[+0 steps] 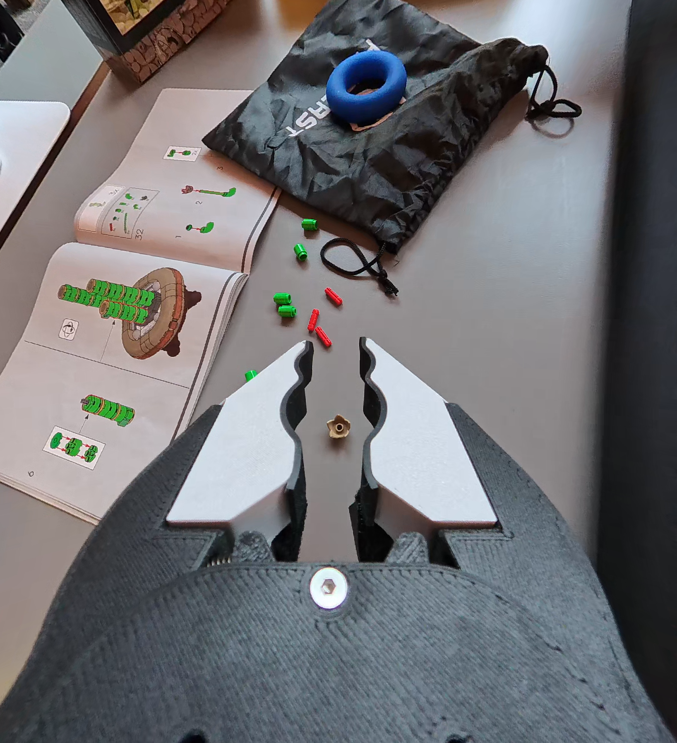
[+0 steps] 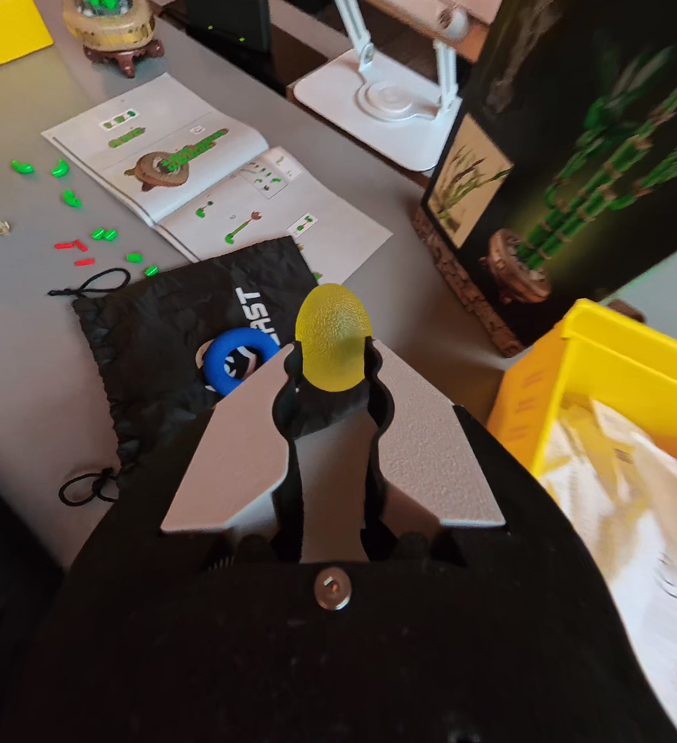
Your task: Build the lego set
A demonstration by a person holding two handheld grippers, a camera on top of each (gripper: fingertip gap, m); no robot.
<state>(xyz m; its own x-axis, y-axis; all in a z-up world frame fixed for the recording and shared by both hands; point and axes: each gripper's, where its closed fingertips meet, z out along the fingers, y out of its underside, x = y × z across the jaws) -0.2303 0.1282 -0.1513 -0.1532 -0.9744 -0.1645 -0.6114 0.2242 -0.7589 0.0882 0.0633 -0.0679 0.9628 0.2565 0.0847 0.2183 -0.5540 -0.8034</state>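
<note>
My left gripper (image 1: 336, 345) is open and empty, low over the grey table, with a small tan flower piece (image 1: 337, 429) lying between its fingers. Just past its tips lie three red pins (image 1: 322, 336) and several small green cylinders (image 1: 286, 310). The open instruction booklet (image 1: 127, 321) lies to the left. My right gripper (image 2: 330, 345) is shut on a yellow egg-shaped ball (image 2: 332, 333) and holds it above the black drawstring bag (image 2: 159, 337). The partly built pot model (image 2: 111, 28) stands at the far left of the right wrist view.
A blue ring (image 1: 365, 86) lies on the black bag (image 1: 389, 161). The set's box (image 2: 594, 161) stands at the right, a yellow bin (image 2: 610, 362) with plastic bags beside it. A white stand base (image 2: 385, 100) sits behind the booklet. A dark chair back (image 1: 666, 362) runs along the right. Tip to tip, the grippers are about 35 centimetres apart. The partly built pot model (image 2: 111, 28) lies some 25 centimetres from my left tips, 50 centimetres from my right tips.
</note>
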